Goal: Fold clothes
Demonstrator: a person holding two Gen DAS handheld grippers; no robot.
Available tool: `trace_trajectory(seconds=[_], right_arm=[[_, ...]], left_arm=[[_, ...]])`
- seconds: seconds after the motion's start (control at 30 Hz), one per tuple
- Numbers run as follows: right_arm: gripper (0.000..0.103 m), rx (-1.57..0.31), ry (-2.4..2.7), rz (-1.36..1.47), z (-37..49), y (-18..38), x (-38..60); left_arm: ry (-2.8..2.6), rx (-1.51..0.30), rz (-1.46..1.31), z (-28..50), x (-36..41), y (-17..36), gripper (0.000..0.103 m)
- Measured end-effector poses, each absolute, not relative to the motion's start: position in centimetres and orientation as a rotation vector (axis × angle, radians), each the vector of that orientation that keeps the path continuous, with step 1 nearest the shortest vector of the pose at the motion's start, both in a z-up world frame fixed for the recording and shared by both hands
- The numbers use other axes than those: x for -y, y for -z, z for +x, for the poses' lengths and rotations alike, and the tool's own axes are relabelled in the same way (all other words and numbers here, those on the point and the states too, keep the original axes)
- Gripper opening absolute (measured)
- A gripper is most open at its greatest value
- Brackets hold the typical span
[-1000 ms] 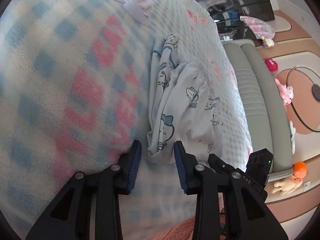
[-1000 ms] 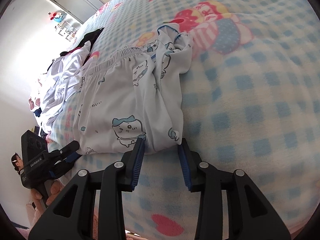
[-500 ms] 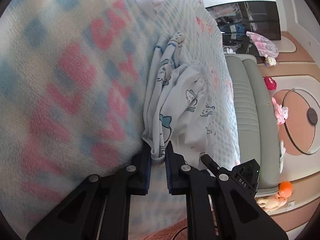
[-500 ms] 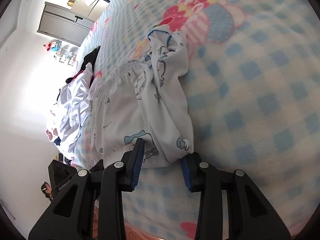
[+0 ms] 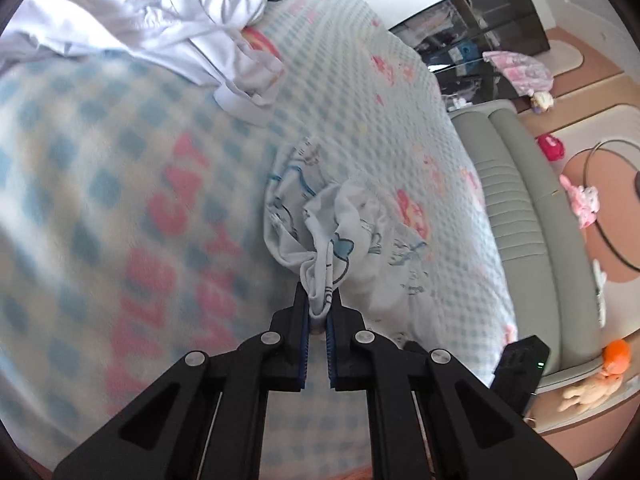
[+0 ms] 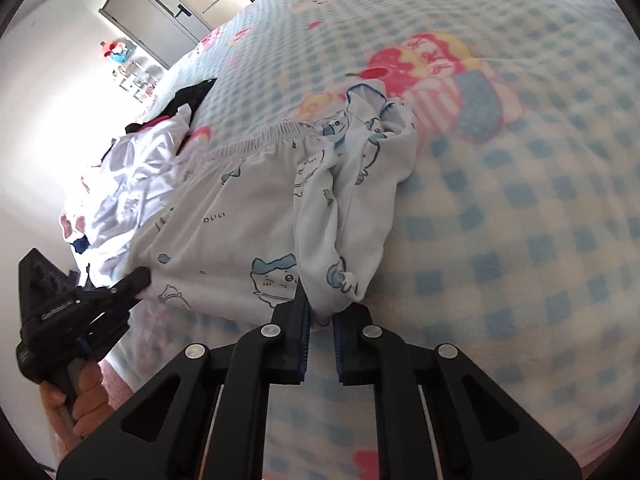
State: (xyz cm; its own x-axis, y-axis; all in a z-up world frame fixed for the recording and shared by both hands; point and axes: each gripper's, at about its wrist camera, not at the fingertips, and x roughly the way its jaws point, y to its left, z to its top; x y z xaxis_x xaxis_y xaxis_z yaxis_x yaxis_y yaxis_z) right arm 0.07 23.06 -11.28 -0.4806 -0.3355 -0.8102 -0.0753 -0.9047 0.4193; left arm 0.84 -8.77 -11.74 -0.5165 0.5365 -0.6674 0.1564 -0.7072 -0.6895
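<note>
Left wrist view has the left gripper (image 5: pixel 319 312) clamped tight on a bunched corner of the white printed shorts (image 5: pixel 352 236), which lie on the checked blanket (image 5: pixel 120 200) near the bed's side edge. Past that edge runs a grey padded bench (image 5: pixel 516 200), with toys on the floor beyond it. Open blanket spreads to the left of the shorts; a heap of white clothes (image 5: pixel 160 12) takes up the far corner. Much of the blanket pattern is blurred.

Right wrist view shows the right gripper (image 6: pixel 321 312) closed on the other near corner of the shorts (image 6: pixel 248 216), whose elastic waistband points away from the camera. Wide bare blanket (image 6: pixel 520 200) lies to the right. At the left rim, a hand (image 6: pixel 76 404) holds the left gripper (image 6: pixel 136 280) against the shorts' edge; its tips are too small there to make out. The clothes heap (image 6: pixel 132 168) is washed out by glare.
</note>
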Motion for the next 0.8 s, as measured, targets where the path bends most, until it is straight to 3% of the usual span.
trace_trajectory(seconds=[0.17,0.4,0.63,0.67,0.8], right_arm=[[0.008,0.594,2.513,1.500,0.1,11.1,-23.4],[0.009,0.580,2.496,1.517,0.0,11.8,-24.1],[0.010,0.507,2.480,1.537,0.1,12.6,-24.2],[0.011,0.481,2.478,1.535,0.2,12.5,-24.0],[0.018,0.673,2.367,1.535,0.5,12.9,-24.6]], left_arm=[[-2.261,0.911,-1.498,0.0,8.8,12.1,0.007],[-2.207,0.852,-1.545,0.0,9.4,13.3,0.007],[-2.143,0.504,-1.599,-0.4,7.4,13.3,0.007],[-2.125,0.532,-1.596,-0.5,7.6,13.4,0.007],[-2.002,0.858,-1.556,-0.6,9.5,14.9,0.012]])
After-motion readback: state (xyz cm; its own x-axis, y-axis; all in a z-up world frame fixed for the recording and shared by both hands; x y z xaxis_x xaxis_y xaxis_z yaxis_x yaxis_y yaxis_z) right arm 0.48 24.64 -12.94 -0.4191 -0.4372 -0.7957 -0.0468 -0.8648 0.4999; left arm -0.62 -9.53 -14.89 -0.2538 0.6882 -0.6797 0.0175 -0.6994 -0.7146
